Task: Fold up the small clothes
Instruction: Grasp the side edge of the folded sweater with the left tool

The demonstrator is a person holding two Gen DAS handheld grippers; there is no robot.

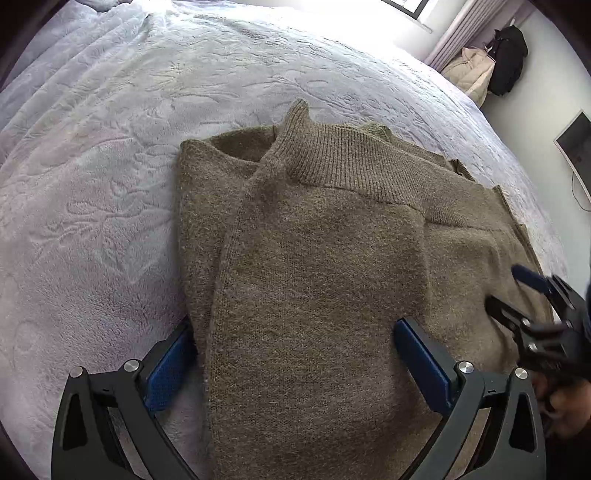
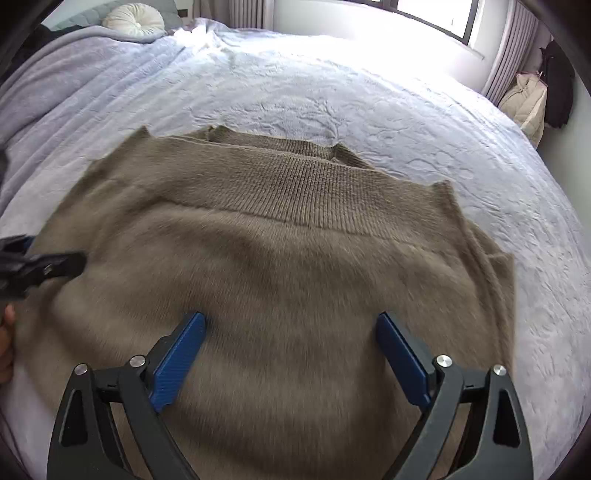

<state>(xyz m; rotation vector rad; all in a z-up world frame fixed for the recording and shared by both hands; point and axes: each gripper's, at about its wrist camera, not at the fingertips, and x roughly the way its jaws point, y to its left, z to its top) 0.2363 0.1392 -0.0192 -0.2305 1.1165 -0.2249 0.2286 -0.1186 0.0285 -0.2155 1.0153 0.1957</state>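
A brown knitted sweater (image 1: 314,258) lies folded on the bed, its ribbed hem band across the far side; it also fills the right wrist view (image 2: 277,258). My left gripper (image 1: 295,332) is open, its blue pads spread wide over the sweater's near left part, holding nothing. My right gripper (image 2: 291,321) is open and empty over the sweater's middle. The right gripper also shows at the right edge of the left wrist view (image 1: 517,291). The left gripper shows at the left edge of the right wrist view (image 2: 40,264).
The sweater rests on a pale lilac embossed bedspread (image 1: 110,184) that covers the whole bed. A round cream cushion (image 2: 133,18) lies at the head. Bags (image 1: 491,66) and a curtain stand by the far wall under a window (image 2: 436,18).
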